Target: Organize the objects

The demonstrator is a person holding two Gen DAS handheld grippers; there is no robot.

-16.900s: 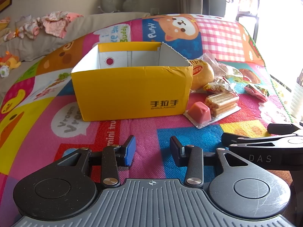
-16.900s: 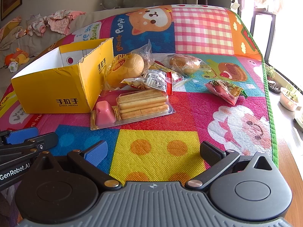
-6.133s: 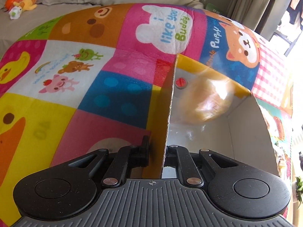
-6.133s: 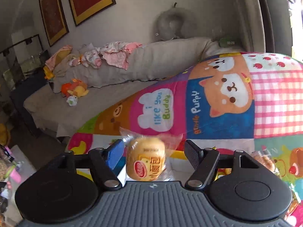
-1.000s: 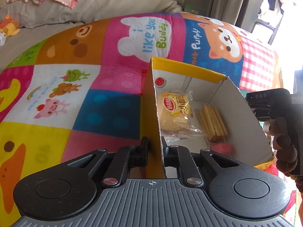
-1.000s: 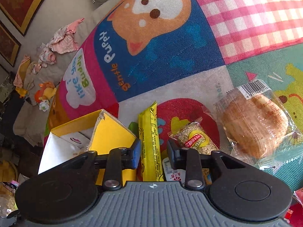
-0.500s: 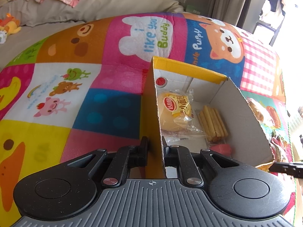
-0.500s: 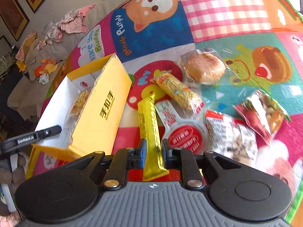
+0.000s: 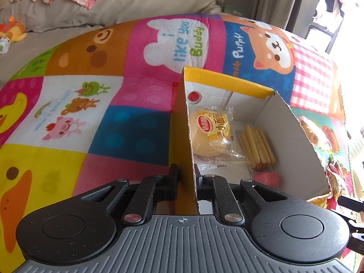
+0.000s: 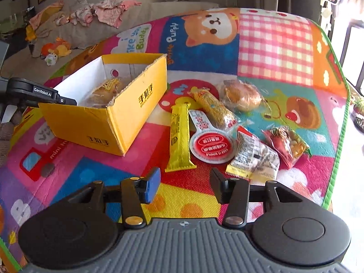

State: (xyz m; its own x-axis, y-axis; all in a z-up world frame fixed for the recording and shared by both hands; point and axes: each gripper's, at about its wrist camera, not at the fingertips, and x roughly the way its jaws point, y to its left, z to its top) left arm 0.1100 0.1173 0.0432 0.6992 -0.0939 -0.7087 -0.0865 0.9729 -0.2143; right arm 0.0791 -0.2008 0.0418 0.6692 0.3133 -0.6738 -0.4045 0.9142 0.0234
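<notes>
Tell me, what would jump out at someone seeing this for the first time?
A bright yellow box sits on a loud cartoon play mat, with a bun packet and biscuit sticks already inside. To its right on the mat lies a scatter of snack packets, the long yellow bar nearest. The left gripper pinches the box's wall.

— How many boxes on the mat?
— One yellow box [image 10: 127,113].
— And inside it?
— Two packs: one bun packet [image 9: 210,132] and one tray of biscuit sticks [image 9: 257,145] with a pink cup at its 6 o'clock end.
— Loose snacks at the box's 3 o'clock?
— Six: one yellow bar [image 10: 179,136], one round-lidded cup [image 10: 210,145], one noodle stick pack [image 10: 213,109], one wrapped bun [image 10: 243,95], one white packet [image 10: 254,159], one red nut bag [image 10: 286,145].
</notes>
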